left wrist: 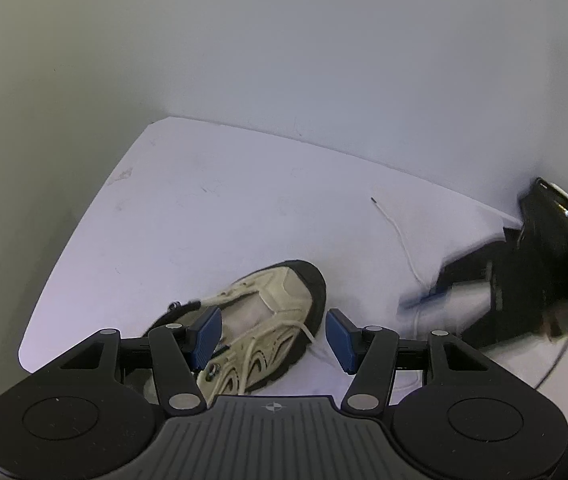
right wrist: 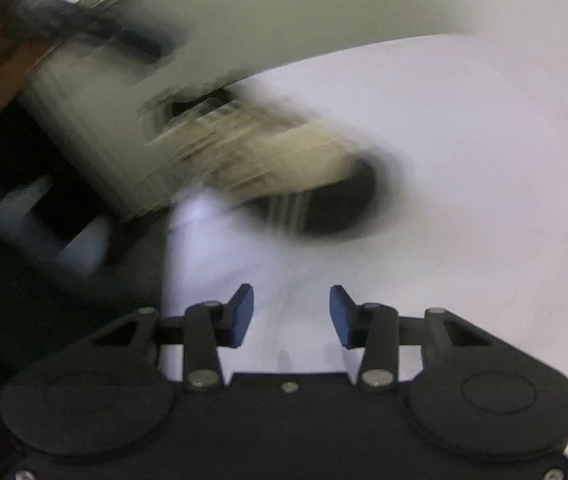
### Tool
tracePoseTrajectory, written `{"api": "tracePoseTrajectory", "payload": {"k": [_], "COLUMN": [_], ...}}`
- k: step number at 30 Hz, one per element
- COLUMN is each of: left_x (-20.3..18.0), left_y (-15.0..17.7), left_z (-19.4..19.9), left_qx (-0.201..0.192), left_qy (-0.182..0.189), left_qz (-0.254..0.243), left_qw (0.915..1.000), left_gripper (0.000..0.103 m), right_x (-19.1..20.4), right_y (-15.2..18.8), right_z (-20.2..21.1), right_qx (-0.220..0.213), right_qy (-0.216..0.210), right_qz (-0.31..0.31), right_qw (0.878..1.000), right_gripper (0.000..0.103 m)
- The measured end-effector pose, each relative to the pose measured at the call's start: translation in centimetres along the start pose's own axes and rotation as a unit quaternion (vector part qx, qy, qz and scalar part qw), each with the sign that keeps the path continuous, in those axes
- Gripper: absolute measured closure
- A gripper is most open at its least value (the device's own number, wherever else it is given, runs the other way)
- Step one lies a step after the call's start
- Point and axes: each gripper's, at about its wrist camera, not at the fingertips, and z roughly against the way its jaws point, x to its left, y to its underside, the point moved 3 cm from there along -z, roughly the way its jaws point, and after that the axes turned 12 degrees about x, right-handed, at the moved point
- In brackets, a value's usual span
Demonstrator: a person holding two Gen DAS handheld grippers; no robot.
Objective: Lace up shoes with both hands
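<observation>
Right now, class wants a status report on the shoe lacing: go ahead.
Both claws open, empty. Left claw over shoe. Lace loose on table. Nothing blocking.

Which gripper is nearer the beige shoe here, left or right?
Left. The left gripper hangs right over the beige shoe, open, one pad above its tongue. The right gripper, open and empty, sits off to the shoe's side over bare table.
</observation>
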Motion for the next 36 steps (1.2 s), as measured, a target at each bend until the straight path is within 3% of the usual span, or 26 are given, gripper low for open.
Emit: {"api": "tracePoseTrajectory", "payload": {"k": [3,6,11,13,14,15,16,19,21,25,28,32,36], "left_x": [0.1,0.3,0.8,1.4,1.7,2.1,2.4,3.8,4.7,6.4,7.5,8.6,9.4], "left_y": [-0.2,-0.1,0.0,-0.1,-0.2,-0.3,-0.5,-1.1,-1.6,-2.5,-3.3,-3.9,-3.8], "left_z": [0.3,0.5,0.5,0.4,0.4,0.3,0.2,-0.2,-0.5,-1.2,-1.9,-3.4,-5.5], "left_qx": [-0.001,0.001,0.004,0.004,0.002,0.0,-0.002,-0.008,-0.012,-0.018,-0.023,-0.03,-0.022], "left_qy": [-0.006,-0.01,-0.016,-0.019,-0.02,-0.021,-0.022,-0.025,-0.028,-0.036,-0.038,-0.027,-0.01], "left_qz": [0.005,0.013,0.024,0.032,0.037,0.042,0.047,0.063,0.069,0.058,0.045,0.03,0.035], "left_qw": [1.0,0.9999,0.9996,0.9993,0.9991,0.9989,0.9987,0.9977,0.9972,0.9975,0.998,0.9988,0.9991], "left_gripper": [0.051,0.051,0.05,0.05,0.05,0.05,0.05,0.05,0.044,0.043,0.043,0.043,0.043], "right_x": [-6.6,-11.1,-14.0,-14.0,-13.8,-13.6,-13.3,-12.4,-11.2,-7.4,-2.9,2.0,4.9], "right_y": [-1.1,-1.7,-2.6,-2.8,-3.0,-3.1,-3.3,-3.6,-4.2,-5.7,-7.0,-8.6,-10.7], "right_z": [0.2,-1.2,-3.2,-3.4,-3.5,-3.5,-3.7,-2.4,-1.5,2.0,4.2,3.1,-1.3], "right_qx": [-0.026,-0.029,-0.018,-0.021,-0.021,-0.02,-0.018,-0.033,-0.05,-0.097,-0.116,-0.091,-0.03], "right_qy": [0.118,0.187,0.211,0.215,0.215,0.216,0.218,0.197,0.186,0.135,0.075,0.008,-0.024], "right_qz": [-0.091,-0.153,-0.203,-0.206,-0.201,-0.196,-0.191,-0.193,-0.186,-0.124,-0.034,0.073,0.165], "right_qw": [0.989,0.97,0.956,0.955,0.956,0.956,0.957,0.961,0.964,0.978,0.99,0.993,0.986], "right_gripper": [0.062,0.062,0.068,0.08,0.095,0.102,0.102,0.102,0.102,0.102,0.102,0.102,0.102]}}
